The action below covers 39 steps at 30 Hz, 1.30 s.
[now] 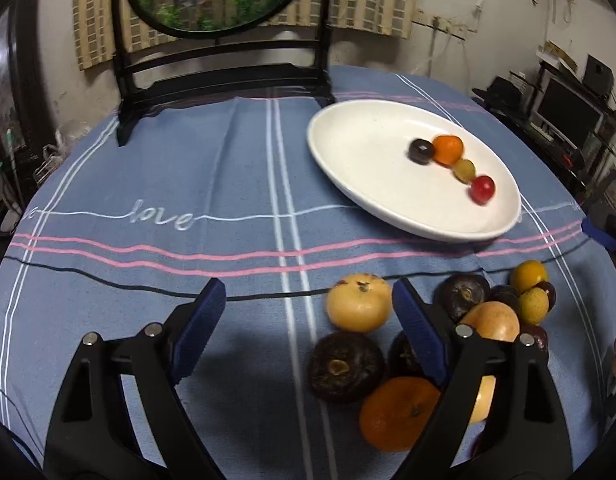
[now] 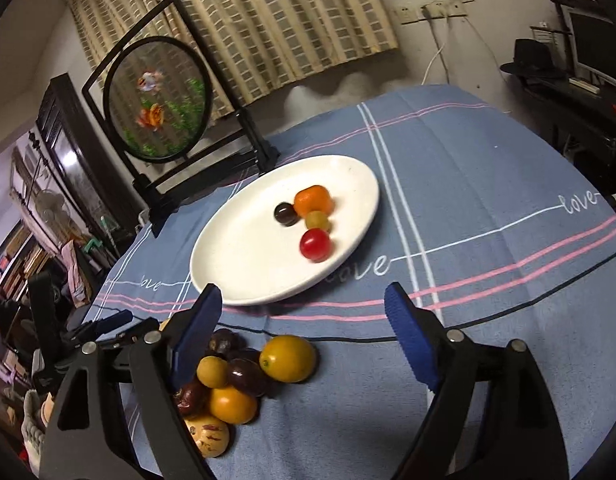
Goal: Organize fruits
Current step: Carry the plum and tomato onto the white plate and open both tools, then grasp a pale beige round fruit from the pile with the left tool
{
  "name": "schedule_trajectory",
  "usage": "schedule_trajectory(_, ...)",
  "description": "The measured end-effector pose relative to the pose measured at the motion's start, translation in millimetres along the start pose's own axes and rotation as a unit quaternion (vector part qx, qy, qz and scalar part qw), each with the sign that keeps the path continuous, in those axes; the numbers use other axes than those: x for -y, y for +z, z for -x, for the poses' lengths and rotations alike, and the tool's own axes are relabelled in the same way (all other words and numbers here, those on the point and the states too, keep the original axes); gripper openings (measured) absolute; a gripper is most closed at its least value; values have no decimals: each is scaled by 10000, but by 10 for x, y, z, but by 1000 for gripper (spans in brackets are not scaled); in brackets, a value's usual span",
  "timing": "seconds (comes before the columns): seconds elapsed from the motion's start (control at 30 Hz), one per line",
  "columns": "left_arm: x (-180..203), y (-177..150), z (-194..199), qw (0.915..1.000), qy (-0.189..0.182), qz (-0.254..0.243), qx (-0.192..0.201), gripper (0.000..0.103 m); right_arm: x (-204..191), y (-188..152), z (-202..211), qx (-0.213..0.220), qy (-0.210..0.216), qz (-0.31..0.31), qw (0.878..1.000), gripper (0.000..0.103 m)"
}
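Both the left hand-held gripper [image 1: 308, 312] and right hand-held gripper [image 2: 303, 320] hover wide open, empty, above the loose fruit pile [image 2: 235, 376] near the white plate [image 2: 235, 272].

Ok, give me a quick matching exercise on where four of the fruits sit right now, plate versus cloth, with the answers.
Things:
1. small red round fruit
2. small dark round fruit
3. large orange citrus
4. yellow lemon-like fruit

Places:
A. on the blue cloth, alone at the pile's right edge
B. on the white oval plate, nearest its front rim
C. on the blue cloth, close under the left claw
D. on the plate, beside the orange fruit

Pairs: 1-B, 2-D, 3-C, 4-A
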<state>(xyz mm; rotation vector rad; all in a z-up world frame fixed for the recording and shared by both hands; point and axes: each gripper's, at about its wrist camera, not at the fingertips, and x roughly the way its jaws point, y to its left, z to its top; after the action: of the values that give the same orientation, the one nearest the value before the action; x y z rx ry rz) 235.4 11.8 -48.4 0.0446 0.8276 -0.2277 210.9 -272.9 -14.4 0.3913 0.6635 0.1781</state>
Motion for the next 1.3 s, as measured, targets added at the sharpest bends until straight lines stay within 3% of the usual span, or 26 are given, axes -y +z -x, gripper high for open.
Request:
schedule_trajectory(0.13, 69, -29, -138, 9994, 132, -237, -195, 87, -5, -4, 12, -31, 4, -2, 10000, 89)
schedule_trajectory(0.27, -75, -3, -187, 9997, 114, -57, -200, 99, -32, -2, 24, -26, 18, 42, 10000, 90)
schedule_trajectory(0.43, -388, 36, -22, 9942, 1023, 244, 214, 100, -36, 1, 36, 0, 17, 44, 10000, 90)
schedule_trajectory(0.6, -559, 50, 72, 9938, 794, 688, 360, 100, -52, -8, 37, 3, 38, 59, 10000, 90)
schedule_trajectory(0.7, -402, 52, 59, 9959, 700, 419, 390, 100, -59, -14, 34, -7, 35, 76, 10000, 90)
schedule_trajectory(0.8, -229, 0, -54, 9957, 882, 3, 279, 99, -63, -18, 24, -26, 29, 82, 10000, 90)
schedule_trajectory(0.93, -172, -12, -202, 9952, 954, -155, 144, 98, -69, -26, 12, -53, 30, 101, 9999, 90)
schedule_trajectory(1.0, -162, -6, -241, 9951, 958, -215, 123, 96, -88, -39, -8, -100, 24, 145, 9998, 90)
schedule_trajectory(1.3, -265, 29, -337, 9984, 560, 22, -95, 66, -139, -95, -72, -260, -10, 231, 9994, 90)
